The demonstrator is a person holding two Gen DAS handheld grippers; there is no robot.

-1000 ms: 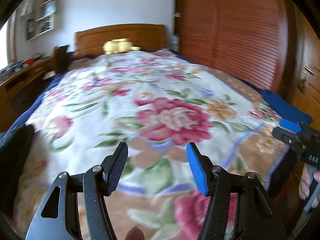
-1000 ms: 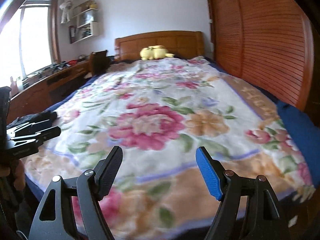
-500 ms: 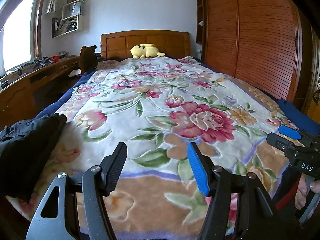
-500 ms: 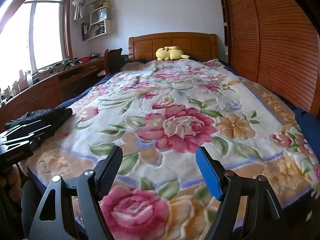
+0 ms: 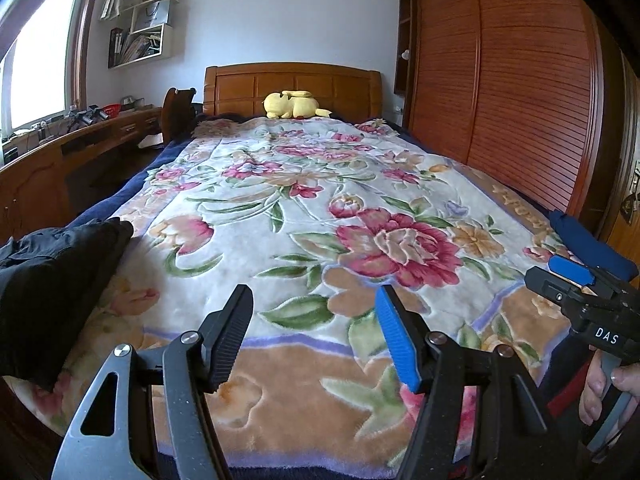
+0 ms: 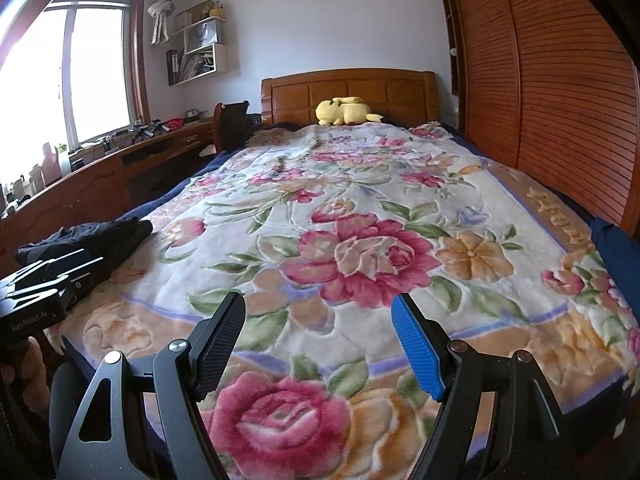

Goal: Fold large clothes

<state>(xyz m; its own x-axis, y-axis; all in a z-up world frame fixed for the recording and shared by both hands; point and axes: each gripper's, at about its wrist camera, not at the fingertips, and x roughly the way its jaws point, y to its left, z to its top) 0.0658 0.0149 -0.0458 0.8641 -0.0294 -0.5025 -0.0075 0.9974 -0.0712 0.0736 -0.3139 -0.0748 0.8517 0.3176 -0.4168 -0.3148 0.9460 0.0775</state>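
Left tool [image 5: 316, 334]: jaws apart, nothing between them, held above the foot of the bed [image 5: 120, 196]. Right tool [image 6: 320, 340]: same, gaping and empty over the floral blanket [image 6: 360, 220]. Dark garment [image 5: 56, 276] lies bunched at the bed's near-left corner, well left of both tools, untouched. Step in hand, as judged: approach, before any grasp. Next move calls for swinging left and pinching the garment's edge to spread it flat.

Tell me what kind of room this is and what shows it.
A bedroom, most likely in a home. A bed with a wooden headboard is covered by a floral blanket, a yellow plush toy lies at its head, and a louvred wooden wardrobe lines one wall.
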